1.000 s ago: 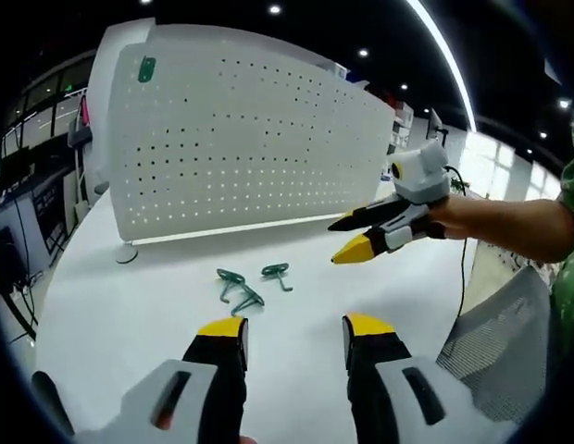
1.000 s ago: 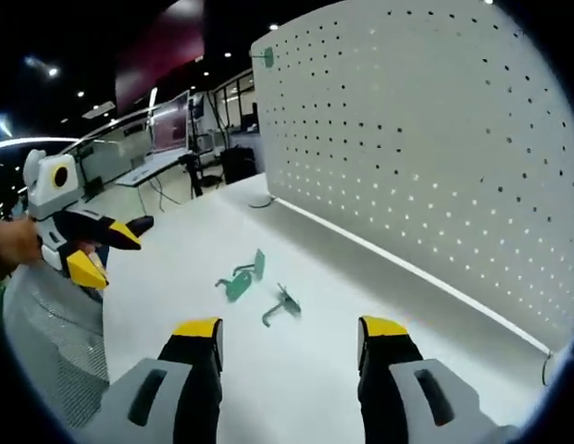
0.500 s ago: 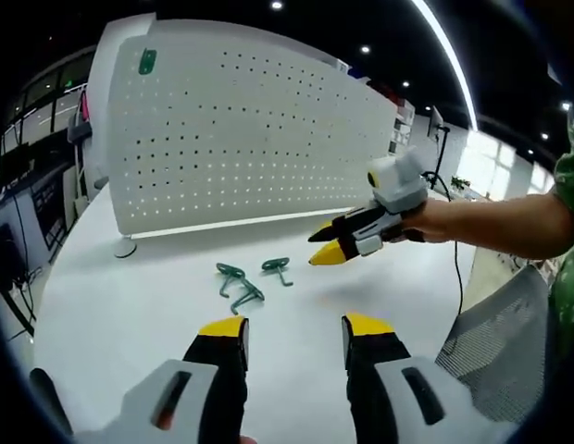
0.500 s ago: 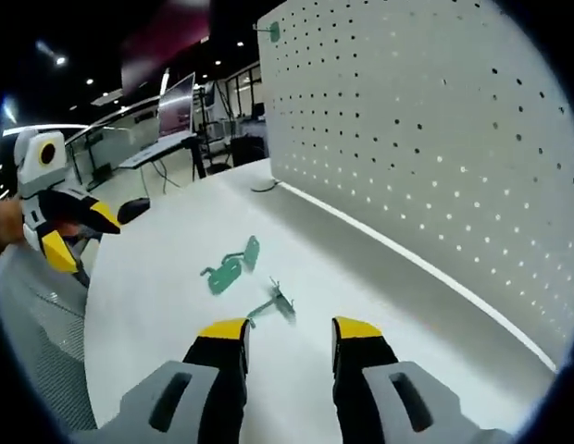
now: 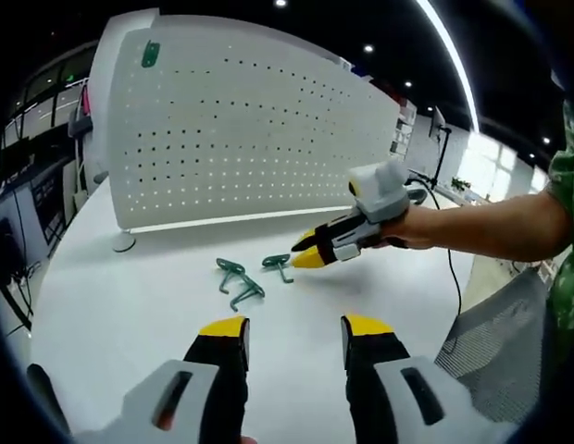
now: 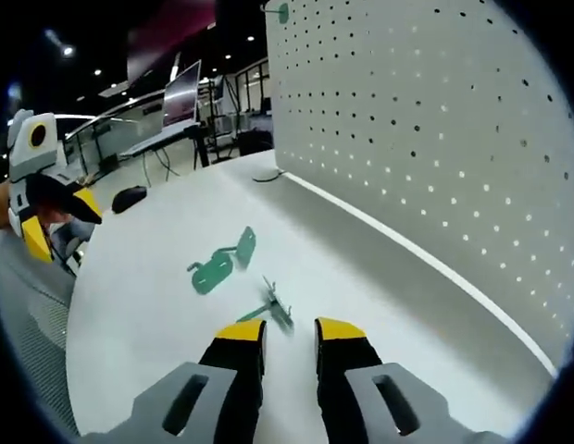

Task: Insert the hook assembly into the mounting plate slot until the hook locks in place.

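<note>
3 green hooks (image 5: 250,279) lie on white table (image 5: 111,314) before upright pegboard (image 5: 231,139). Right gripper (image 5: 306,256) jaws narrowed, nothing between, tips just beside nearest hook (image 6: 273,308). Left gripper (image 5: 293,335) jaws spread, well apart from hooks.

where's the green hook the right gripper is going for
In the right gripper view the green hook lies on the white table, just ahead of the right gripper, with two flat green pieces beyond it.

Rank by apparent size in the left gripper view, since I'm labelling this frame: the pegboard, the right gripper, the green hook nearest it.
1. pegboard, largest.
2. right gripper, though it sits nearer the camera than the board.
3. green hook, smallest.
</note>
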### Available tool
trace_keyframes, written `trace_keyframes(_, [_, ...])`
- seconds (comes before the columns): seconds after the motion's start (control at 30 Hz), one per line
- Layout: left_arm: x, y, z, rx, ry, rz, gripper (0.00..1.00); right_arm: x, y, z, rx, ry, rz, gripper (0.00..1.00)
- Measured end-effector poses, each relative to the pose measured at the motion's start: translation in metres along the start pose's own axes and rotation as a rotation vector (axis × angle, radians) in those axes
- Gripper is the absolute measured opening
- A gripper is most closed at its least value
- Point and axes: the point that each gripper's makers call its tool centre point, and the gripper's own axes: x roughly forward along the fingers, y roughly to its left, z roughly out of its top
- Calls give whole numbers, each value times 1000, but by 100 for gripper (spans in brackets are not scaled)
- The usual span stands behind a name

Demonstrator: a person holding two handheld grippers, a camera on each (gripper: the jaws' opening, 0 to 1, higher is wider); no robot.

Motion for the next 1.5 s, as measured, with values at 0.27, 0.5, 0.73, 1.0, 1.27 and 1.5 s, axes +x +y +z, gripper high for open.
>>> trace_keyframes(0.27, [1, 1, 0, -10, 2, -3, 41, 6, 0, 0, -9, 2, 5, 16])
trace_keyframes(0.5, [0, 2, 0, -22, -2, -4, 40, 10, 2, -2, -37, 7, 17, 10])
trace_keyframes(0.73, [-1, 2, 0, -32, -3, -4, 40, 13, 3, -2, -64, 5, 21, 7])
trace_keyframes(1.0, [-1, 3, 0, -36, -4, -4, 39, 12, 3, -1, -82, 2, 23, 2])
trace_keyframes(1.27, [0, 2, 0, -34, -1, -6, 39, 8, 3, -1, -73, -1, 25, 1])
trace_keyframes(1.5, [0, 1, 0, -29, 1, -9, 38, 2, 3, 0, -64, -8, 18, 0])
